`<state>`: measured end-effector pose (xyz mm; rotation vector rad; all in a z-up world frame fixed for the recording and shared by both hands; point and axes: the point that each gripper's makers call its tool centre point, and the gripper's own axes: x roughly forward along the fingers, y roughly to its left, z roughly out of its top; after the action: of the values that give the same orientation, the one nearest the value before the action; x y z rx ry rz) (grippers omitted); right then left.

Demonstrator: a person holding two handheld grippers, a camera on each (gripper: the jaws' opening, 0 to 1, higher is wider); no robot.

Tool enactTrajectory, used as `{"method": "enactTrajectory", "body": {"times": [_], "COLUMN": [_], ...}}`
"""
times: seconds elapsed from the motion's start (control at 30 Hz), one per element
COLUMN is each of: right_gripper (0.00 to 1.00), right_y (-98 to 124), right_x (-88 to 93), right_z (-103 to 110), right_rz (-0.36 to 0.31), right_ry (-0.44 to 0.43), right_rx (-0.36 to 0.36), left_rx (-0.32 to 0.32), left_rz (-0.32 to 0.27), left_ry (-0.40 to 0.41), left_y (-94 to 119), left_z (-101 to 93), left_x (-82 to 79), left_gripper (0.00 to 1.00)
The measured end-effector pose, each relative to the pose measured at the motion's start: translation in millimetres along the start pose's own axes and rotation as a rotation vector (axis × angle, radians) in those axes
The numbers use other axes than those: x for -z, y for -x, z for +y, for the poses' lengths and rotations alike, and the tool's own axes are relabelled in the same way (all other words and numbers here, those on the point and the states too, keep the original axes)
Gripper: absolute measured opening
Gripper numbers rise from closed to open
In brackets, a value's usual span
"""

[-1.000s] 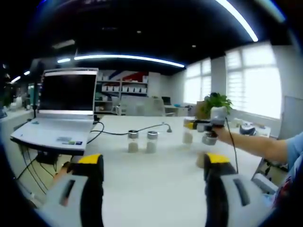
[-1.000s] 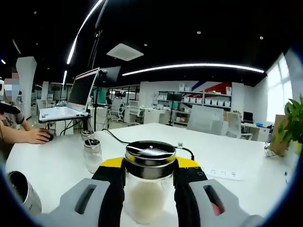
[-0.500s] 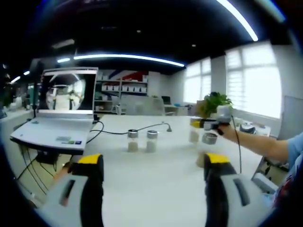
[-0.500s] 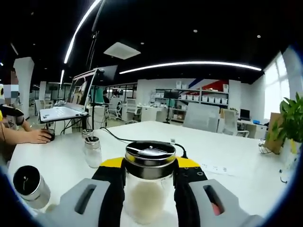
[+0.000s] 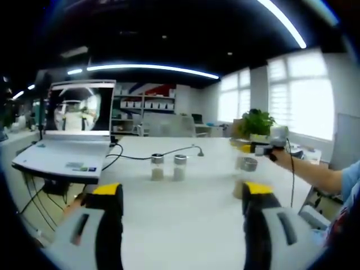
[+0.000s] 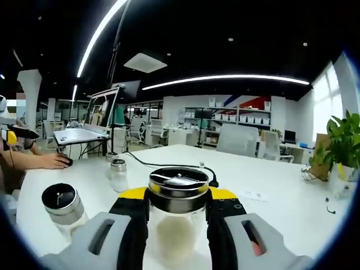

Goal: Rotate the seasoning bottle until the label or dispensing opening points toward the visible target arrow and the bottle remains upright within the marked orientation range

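Right claw: pinching the bottle between its black pads, yellow tips at both sides of the lid. In the left gripper view the right claw is seen far to the right, raised above the desk, a hand behind it.
Bottle: round clear glass, white grainy powder in the lower part, shiny metal lid with a flat top; upright, held just above the desk.
Left claw: spread wide, nothing between the grey jaws with yellow tips; low over the near desk.
Desk: white, smooth, wide.
Jars: two small glass shakers with metal caps, side by side, upright, in the middle of the desk, just before a black cable.
Third shaker: same glass and metal kind, near left of the held bottle in the right gripper view, standing on the desk.
Laptop: silver, open, screen lit, at the far left on the desk.
Plant: green leaves, far right by the windows.
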<state>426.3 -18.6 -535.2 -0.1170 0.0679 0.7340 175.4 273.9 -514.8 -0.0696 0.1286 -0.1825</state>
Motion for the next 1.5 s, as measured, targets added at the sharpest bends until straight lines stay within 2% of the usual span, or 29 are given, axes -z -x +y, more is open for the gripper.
{"method": "enactTrajectory", "body": {"times": [0.33, 0.57, 1.0, 1.5], "right_gripper": [0.38, 0.38, 0.38, 0.38], "right_y": [38.9, 56.3, 73.0, 76.7], "right_x": [5.6, 11.2, 14.6, 31.8], "right_z": [16.8, 25.4, 53.0, 61.9], "right_rz": [0.01, -0.006, -0.026, -0.025], "right_ry": [0.007, 0.029, 0.005, -0.048], "right_rx": [-0.028, -0.043, -0.112, -0.132], "left_rx": [-0.002, -0.008, 0.0, 0.007], "left_rz": [-0.001, 0.008, 0.007, 0.011], "left_ry": [-0.001, -0.011, -0.006, -0.01], "left_y": [1.7, 1.0, 1.8, 1.6], "left_z": [-2.0, -3.4, -3.8, -8.2], "left_x": [-0.3, 1.4, 0.8, 3.5], "left_gripper": [0.92, 0.92, 0.92, 0.92]}}
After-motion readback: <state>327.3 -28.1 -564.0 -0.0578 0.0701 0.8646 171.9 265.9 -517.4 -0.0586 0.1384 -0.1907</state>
